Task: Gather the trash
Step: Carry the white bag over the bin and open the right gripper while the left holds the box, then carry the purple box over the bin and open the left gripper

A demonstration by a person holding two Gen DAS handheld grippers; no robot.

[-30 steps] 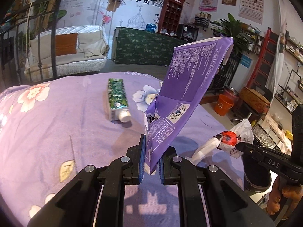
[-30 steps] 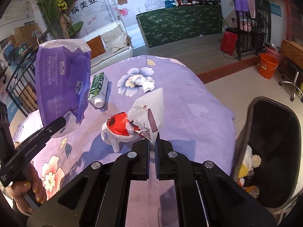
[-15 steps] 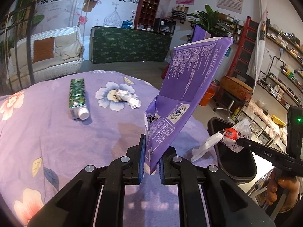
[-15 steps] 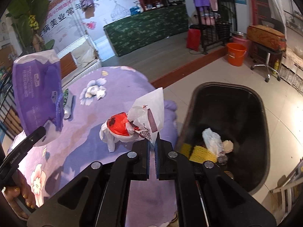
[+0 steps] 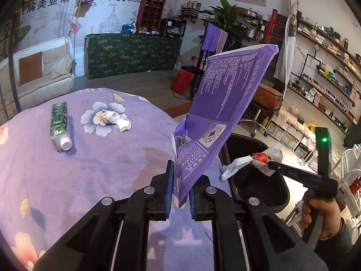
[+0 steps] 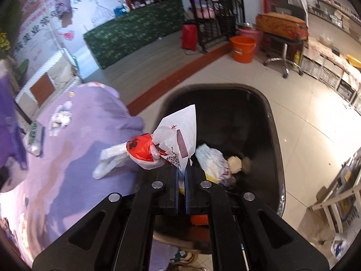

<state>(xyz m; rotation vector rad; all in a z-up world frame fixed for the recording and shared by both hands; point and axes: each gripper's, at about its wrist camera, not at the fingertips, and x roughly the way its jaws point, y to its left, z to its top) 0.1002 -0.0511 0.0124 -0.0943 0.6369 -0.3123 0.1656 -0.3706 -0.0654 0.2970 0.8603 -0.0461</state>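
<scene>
Crinkled white plastic bag (image 6: 178,140) pinched above glossy black bin (image 6: 274,140).

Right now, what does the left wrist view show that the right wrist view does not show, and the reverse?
Only the left wrist view shows the person's hand on the right tool, and the left gripper shut on the purple bag.

Only the right wrist view shows the trash lying inside the black bin, and the right gripper shut on the white plastic bag.

Both show the plastic bag with its red part over the bin, and the green carton and crumpled paper lying on the purple cloth.
</scene>
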